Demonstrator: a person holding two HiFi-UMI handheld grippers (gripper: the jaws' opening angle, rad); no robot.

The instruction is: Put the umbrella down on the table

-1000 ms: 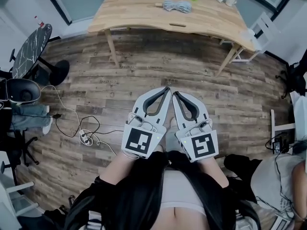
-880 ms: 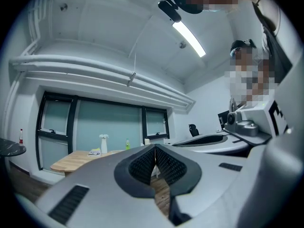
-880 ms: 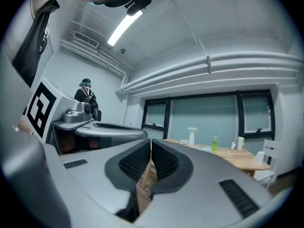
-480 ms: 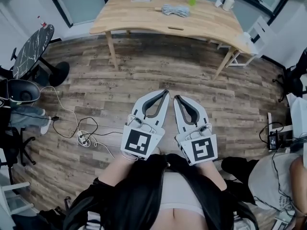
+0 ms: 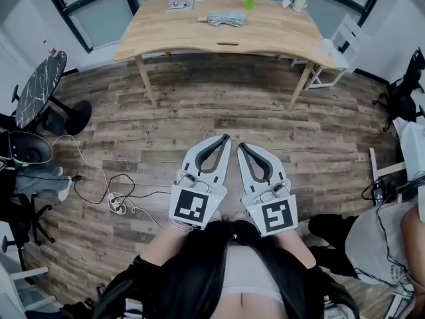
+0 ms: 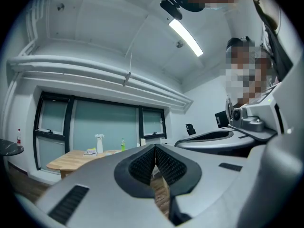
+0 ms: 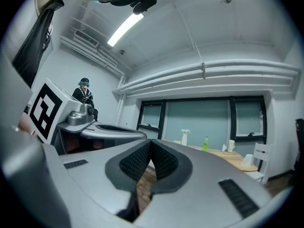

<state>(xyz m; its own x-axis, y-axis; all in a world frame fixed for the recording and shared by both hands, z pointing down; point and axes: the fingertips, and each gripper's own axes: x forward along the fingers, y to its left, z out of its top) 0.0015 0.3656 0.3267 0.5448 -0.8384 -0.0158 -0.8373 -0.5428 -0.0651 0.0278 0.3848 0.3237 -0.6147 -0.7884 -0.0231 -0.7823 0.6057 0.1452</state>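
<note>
Seen from the head camera, the person holds both grippers level in front of the waist, side by side, tips angled toward each other. The left gripper (image 5: 224, 138) has its jaws pressed together on nothing, and the right gripper (image 5: 241, 145) is likewise closed and empty. Bare forearms (image 5: 161, 236) extend behind the marker cubes (image 5: 195, 206).

The left gripper (image 5: 225, 137) and right gripper (image 5: 241, 145) look alike: pale grey shells narrowing to a tip. Each carries a white cube (image 5: 194, 207) (black square marker on top). The pads (image 6: 142, 165) are black with a fine grid texture. Clothing: a black jacket (image 5: 179, 281) over a white top (image 5: 251, 276).
</note>
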